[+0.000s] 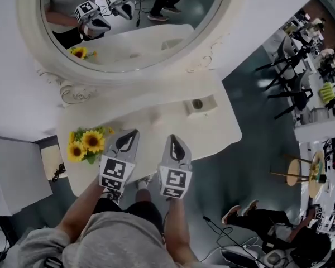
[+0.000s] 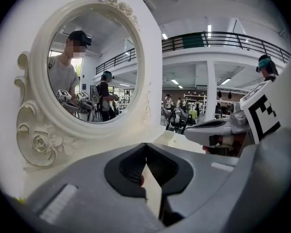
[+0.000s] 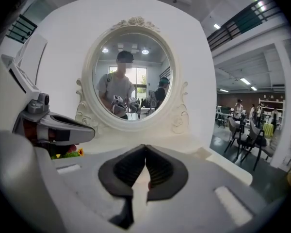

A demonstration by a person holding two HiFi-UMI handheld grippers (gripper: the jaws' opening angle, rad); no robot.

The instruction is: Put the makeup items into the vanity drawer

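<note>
— Hovering over the near edge of the counter (image 1: 135, 111), what do the two grippers hold?
— Nothing. The left gripper (image 1: 133, 134) has its jaws clenched together, empty; so does the right gripper (image 1: 172, 138), just beside it.
— And the makeup?
— A cream box (image 1: 206, 107) with a round thing in it sits on the counter beyond the right gripper, below the mirror (image 1: 156, 38); sunflowers (image 1: 88, 144) stand at the left end

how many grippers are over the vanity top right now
2. The grey left gripper with its marker cube hangs over the cream vanity top next to the yellow sunflowers; the grey right gripper is beside it, nearer the middle. None seems hidden.
</note>
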